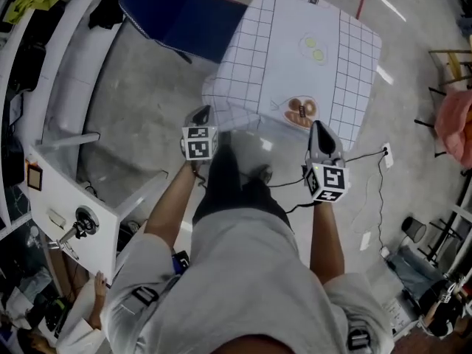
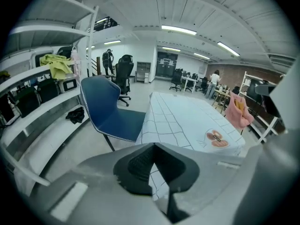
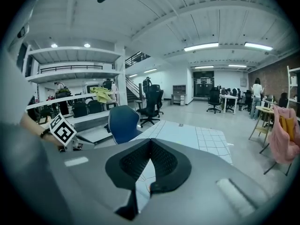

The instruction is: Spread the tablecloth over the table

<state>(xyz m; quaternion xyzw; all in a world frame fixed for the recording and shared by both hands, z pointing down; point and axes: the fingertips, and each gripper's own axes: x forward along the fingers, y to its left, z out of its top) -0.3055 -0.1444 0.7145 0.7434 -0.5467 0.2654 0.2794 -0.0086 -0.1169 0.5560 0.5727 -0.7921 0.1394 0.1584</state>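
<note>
A white tablecloth (image 1: 295, 57) with a thin grid and a printed picture (image 1: 301, 111) near its front edge lies over the table, hanging down at the near side. My left gripper (image 1: 201, 115) is shut and empty, just short of the cloth's near left corner. My right gripper (image 1: 321, 133) is also shut with nothing in it, just below the cloth's near edge to the right of the picture. In the left gripper view the closed jaws (image 2: 153, 145) point at the tablecloth (image 2: 183, 116). In the right gripper view the shut jaws (image 3: 151, 140) point along the tablecloth (image 3: 187, 135).
A blue chair (image 1: 177, 13) stands at the table's left side. White shelving (image 1: 66, 87) and a white cabinet (image 1: 74, 212) line the left. A pink garment (image 1: 456, 124) hangs at the right. A cable (image 1: 369, 157) runs over the concrete floor near my feet.
</note>
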